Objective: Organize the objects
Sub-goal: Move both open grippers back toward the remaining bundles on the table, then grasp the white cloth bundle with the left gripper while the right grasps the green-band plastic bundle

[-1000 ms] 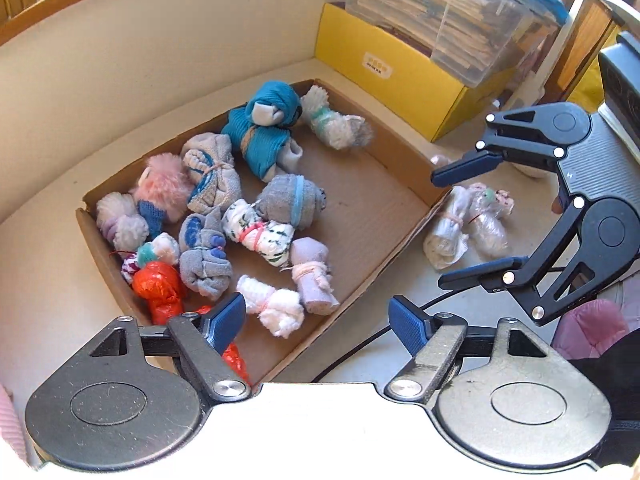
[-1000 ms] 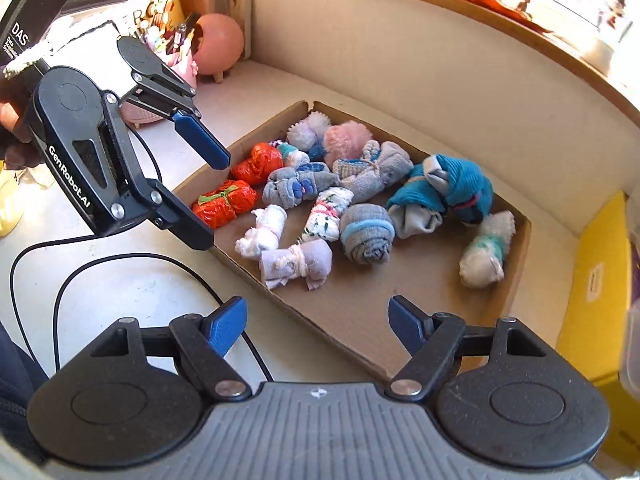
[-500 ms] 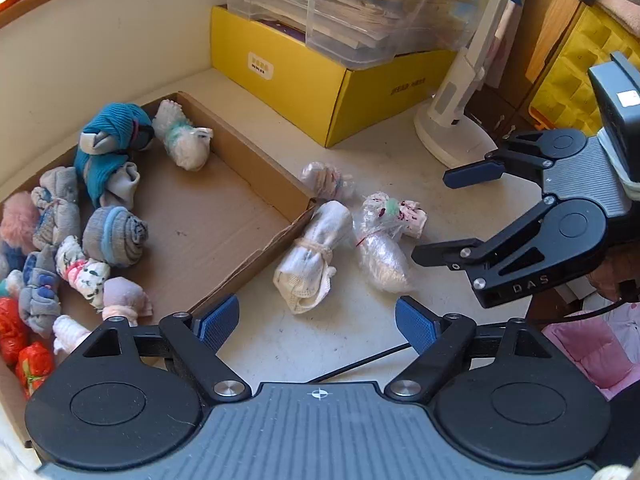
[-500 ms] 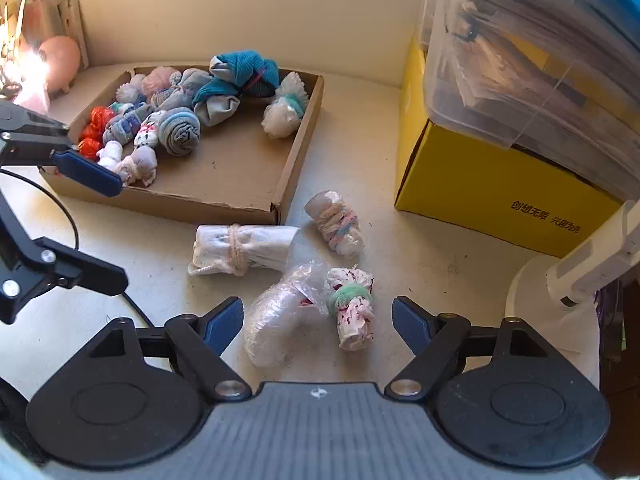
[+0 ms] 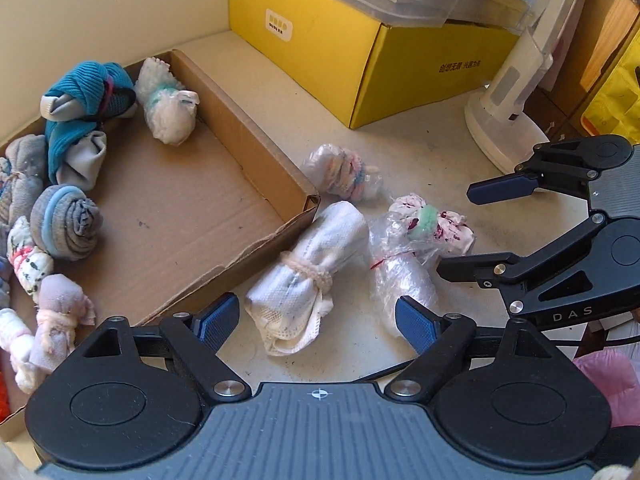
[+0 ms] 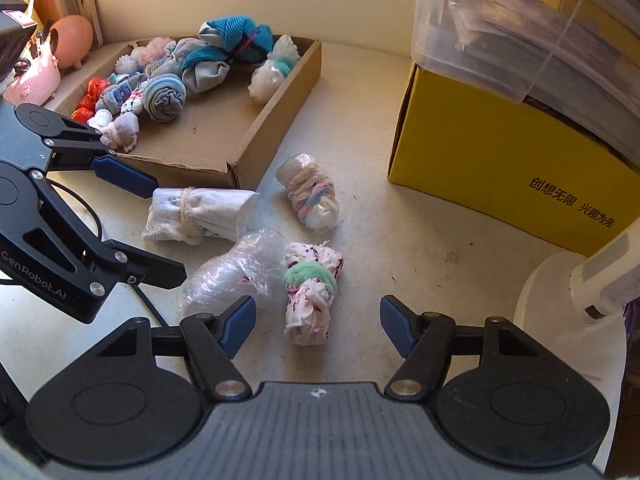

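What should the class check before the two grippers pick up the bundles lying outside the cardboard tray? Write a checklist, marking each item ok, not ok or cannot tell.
1. Left gripper open, nothing held: ok.
2. Right gripper has just been closing; nothing gripped: ok.
3. White bundle lies ahead of the left gripper: ok.
4. Green-banded bundle sits between the right fingers: ok.
5. Cardboard tray has bare floor: ok.
6. Plastic-wrapped bundle clear of the right pad: cannot tell.
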Action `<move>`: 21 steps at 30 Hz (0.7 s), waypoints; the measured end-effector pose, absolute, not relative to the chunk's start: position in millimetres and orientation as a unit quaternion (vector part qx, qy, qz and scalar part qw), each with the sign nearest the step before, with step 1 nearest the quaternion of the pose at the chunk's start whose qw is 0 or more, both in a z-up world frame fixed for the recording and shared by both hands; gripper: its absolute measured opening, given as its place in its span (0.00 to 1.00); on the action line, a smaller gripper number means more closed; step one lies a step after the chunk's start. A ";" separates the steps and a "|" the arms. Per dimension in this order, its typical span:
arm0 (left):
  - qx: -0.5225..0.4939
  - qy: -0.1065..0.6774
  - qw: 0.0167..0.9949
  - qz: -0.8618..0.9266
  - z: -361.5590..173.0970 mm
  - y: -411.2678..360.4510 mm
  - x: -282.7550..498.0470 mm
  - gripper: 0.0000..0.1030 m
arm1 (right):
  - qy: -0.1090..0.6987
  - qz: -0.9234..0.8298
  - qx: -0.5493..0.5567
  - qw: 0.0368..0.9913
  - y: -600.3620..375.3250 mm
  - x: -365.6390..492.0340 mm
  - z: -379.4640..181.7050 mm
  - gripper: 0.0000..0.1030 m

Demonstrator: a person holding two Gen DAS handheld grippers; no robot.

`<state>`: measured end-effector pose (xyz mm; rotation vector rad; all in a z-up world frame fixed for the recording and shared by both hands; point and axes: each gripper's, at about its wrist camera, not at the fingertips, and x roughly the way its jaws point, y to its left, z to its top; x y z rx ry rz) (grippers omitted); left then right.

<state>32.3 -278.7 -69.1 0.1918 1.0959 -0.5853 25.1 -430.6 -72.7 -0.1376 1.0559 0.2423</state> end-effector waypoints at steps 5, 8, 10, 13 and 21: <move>0.095 0.513 0.808 -0.274 -73.6 -280.3 33.8 0.86 | 0.508 0.119 -0.049 0.851 -435.8 28.2 -79.2 0.51; 0.091 0.518 0.806 -0.272 -76.4 -280.4 38.9 0.84 | 0.512 0.115 -0.040 0.851 -440.1 28.5 -82.7 0.46; 0.084 0.519 0.807 -0.269 -76.7 -279.4 42.1 0.82 | 0.513 0.117 -0.039 0.849 -441.6 28.5 -83.7 0.42; 0.074 0.520 0.807 -0.271 -77.3 -280.1 44.9 0.82 | 0.515 0.119 -0.040 0.848 -443.6 28.6 -84.8 0.37; 0.066 0.519 0.804 -0.283 -81.4 -284.1 48.5 0.65 | 0.510 0.109 -0.016 0.853 -454.6 24.9 -80.5 0.19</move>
